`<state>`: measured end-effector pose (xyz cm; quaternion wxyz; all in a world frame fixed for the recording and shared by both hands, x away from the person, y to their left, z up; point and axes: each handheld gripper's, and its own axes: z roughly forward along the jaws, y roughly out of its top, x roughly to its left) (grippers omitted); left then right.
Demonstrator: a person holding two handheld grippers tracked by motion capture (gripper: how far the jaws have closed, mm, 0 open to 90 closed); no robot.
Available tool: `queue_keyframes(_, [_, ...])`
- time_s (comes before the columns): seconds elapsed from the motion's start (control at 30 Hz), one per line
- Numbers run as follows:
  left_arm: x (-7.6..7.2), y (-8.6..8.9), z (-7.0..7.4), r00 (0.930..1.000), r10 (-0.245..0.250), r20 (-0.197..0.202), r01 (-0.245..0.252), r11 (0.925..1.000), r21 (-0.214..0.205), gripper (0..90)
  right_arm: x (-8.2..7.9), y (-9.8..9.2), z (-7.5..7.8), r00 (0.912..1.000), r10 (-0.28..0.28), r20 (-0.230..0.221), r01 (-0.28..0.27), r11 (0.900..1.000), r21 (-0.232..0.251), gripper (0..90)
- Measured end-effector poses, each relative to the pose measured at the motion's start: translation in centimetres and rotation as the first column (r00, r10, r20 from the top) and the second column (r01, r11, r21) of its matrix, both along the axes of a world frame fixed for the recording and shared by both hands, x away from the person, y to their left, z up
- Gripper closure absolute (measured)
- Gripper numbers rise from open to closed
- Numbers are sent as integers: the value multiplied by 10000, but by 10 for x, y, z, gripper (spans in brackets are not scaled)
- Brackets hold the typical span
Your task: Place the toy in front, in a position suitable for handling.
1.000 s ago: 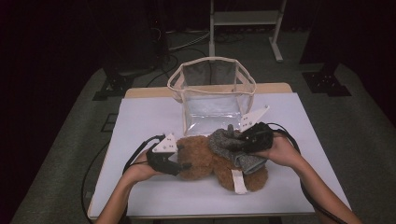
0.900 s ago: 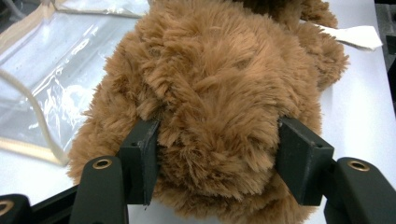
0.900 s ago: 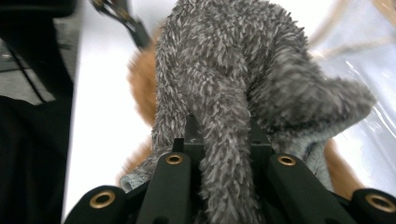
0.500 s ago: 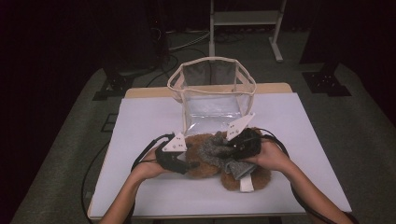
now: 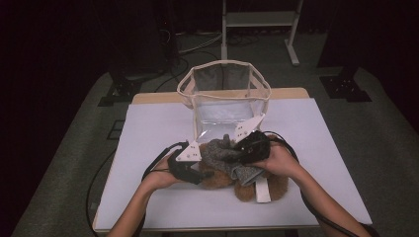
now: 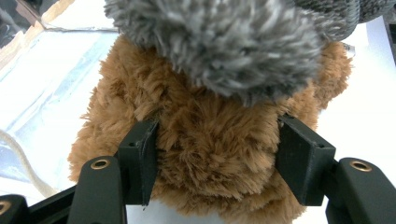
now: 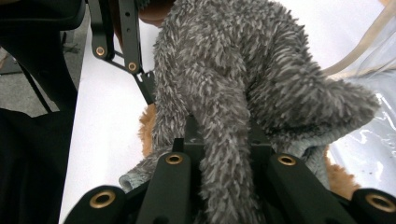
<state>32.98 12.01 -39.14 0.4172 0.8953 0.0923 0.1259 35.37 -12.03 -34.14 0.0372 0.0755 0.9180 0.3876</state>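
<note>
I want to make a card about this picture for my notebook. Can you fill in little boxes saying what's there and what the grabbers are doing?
Table: white top
Bag: clear, open, upright at the back
Brown toy: fluffy, lying in front of the bag
Grey cloth: fuzzy, on the brown toy
Left gripper: jaws around the brown toy
Right gripper: shut on the grey cloth

Dim and dark all around the far floor; brightly lit on the white table (image 5: 148,128). Soft, short shadows under the forearms. Slightly grainy from above; sharp up close, fur blurring at nearest edges.
</note>
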Motion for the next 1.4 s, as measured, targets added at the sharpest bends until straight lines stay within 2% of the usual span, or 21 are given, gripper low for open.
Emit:
queue_keyframes(0.17, [-2,2,-2,10000,-32,50,33,10000,-63,369,-2,-10,-7,9997,-178,-148,173,9993,-328,760])
queue_keyframes(0.27, [-3,1,-1,9999,-71,143,70,10000,70,371,-4,-15,-6,9993,-271,-240,264,9992,-283,759])
queue_keyframes(0.43, [-4,1,-1,9999,-38,134,37,9999,109,372,4,-5,8,9991,-315,291,325,9989,-336,758])
queue_keyframes(0.5, [-4,2,-1,9999,-25,127,23,9999,140,371,10,-2,11,9987,-382,346,398,9981,-465,758])
queue_keyframes(0.53, [-3,2,0,9999,-24,134,21,9999,170,371,14,-1,11,9985,-435,326,453,9973,-580,758])
queue_keyframes(0.63, [-2,4,0,10000,62,-27,-62,9999,126,346,19,-2,5,9989,-447,-130,436,9964,-731,756])
queue_keyframes(0.67, [-1,6,1,9999,93,-146,-91,9999,147,329,18,-2,4,9987,-421,-271,400,9964,-751,756])
queue_keyframes(0.73, [-1,9,4,9990,215,-391,-221,9997,-133,316,14,-4,1,9986,-409,-348,384,9968,-696,756])
queue_keyframes(0.8, [0,10,6,9975,394,-585,-408,9989,-233,265,7,-6,-3,9987,-298,-420,273,9979,-587,757])
queue_keyframes(0.93, [0,6,6,9964,325,-782,-341,9992,-201,236,-7,-3,-6,9991,-127,-399,101,9978,-658,757])
queue_keyframes(1.07, [-3,2,2,9973,185,-706,-188,9998,-33,297,-10,1,-2,9994,-7,-350,-19,9973,-735,756])
queue_keyframes(1.13, [-6,1,0,9983,105,-579,-100,9999,97,316,-5,6,2,9997,62,-249,-81,9971,-759,756])
queue_keyframes(1.23, [-8,2,0,9990,31,-438,-22,9998,208,329,2,15,6,9994,97,-327,-118,9978,-654,756])
queue_keyframes(1.33, [-11,1,-1,9993,-75,-368,81,9998,187,339,9,23,12,9994,114,-332,-136,9977,-665,756])
queue_keyframes(1.4, [-12,1,-2,9995,-88,-300,94,9997,215,340,13,26,14,9998,74,-168,-88,9964,-846,756])
